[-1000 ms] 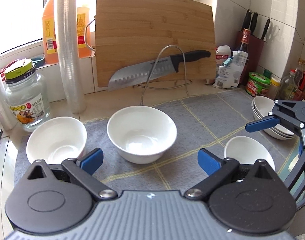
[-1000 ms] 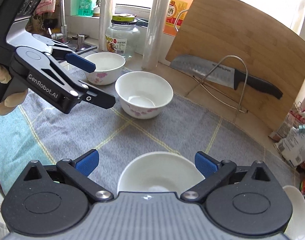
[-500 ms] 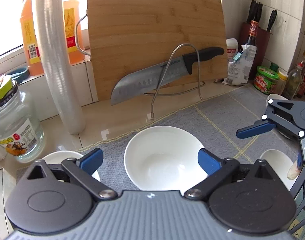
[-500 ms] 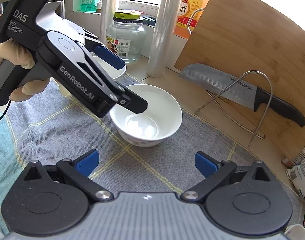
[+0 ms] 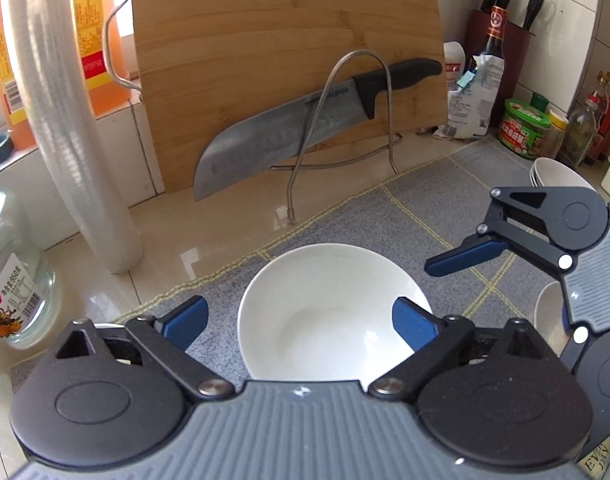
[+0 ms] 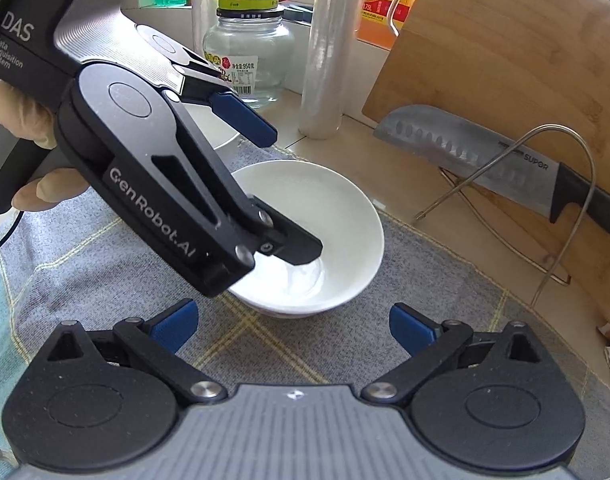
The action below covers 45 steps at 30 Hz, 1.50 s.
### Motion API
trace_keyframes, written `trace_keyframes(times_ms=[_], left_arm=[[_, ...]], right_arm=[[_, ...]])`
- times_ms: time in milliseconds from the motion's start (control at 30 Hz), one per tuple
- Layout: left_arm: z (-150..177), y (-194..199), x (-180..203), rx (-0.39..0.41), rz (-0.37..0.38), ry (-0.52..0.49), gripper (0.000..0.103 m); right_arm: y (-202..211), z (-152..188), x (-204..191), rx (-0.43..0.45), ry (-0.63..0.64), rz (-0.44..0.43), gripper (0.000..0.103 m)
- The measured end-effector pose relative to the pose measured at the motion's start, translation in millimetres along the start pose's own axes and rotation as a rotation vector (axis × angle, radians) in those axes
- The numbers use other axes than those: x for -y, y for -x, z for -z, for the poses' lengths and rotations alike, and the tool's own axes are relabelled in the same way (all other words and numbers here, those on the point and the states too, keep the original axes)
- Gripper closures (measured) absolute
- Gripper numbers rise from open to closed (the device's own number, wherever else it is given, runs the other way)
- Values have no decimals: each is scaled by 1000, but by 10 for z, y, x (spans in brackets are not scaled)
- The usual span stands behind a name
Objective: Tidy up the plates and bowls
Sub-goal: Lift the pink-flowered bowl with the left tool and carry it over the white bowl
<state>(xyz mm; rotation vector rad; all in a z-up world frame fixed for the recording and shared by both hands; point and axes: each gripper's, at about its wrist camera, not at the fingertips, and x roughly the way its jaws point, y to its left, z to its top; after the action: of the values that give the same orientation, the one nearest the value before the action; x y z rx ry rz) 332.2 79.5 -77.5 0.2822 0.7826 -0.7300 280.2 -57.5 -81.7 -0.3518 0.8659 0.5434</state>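
Both my tongs have closed in on the middle bowl (image 5: 329, 312) near the mat's (image 5: 417, 216) back edge, left tongs (image 5: 301, 320) narrowing astride its near rim without gripping yet, right tongs (image 6: 291, 324) apart and empty, so lifting it for stacking looks next.

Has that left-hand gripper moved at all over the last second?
Yes. The left gripper has come in over the middle white bowl, nearer the knife; a second ago it hung back by the far bowl. Its jaws are closing.

knife (image 5: 301, 132), cutting board (image 5: 265, 40) — glass jar (image 6: 249, 48)
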Motion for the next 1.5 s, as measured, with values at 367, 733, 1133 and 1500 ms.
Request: trace_keyframes(times_ms=[367, 733, 1133, 1500], left_arm=[[-35, -82, -55, -29, 41, 11, 30], [-46, -107, -63, -39, 52, 12, 34], [-39, -83, -55, -31, 56, 19, 34], [-61, 33, 53, -18, 58, 7, 34]], right_arm=[[-103, -40, -22, -4, 12, -11, 11], [-144, -64, 42, 14, -20, -23, 19], [-110, -54, 34, 18, -27, -19, 19], [8, -35, -3, 18, -15, -9, 19]])
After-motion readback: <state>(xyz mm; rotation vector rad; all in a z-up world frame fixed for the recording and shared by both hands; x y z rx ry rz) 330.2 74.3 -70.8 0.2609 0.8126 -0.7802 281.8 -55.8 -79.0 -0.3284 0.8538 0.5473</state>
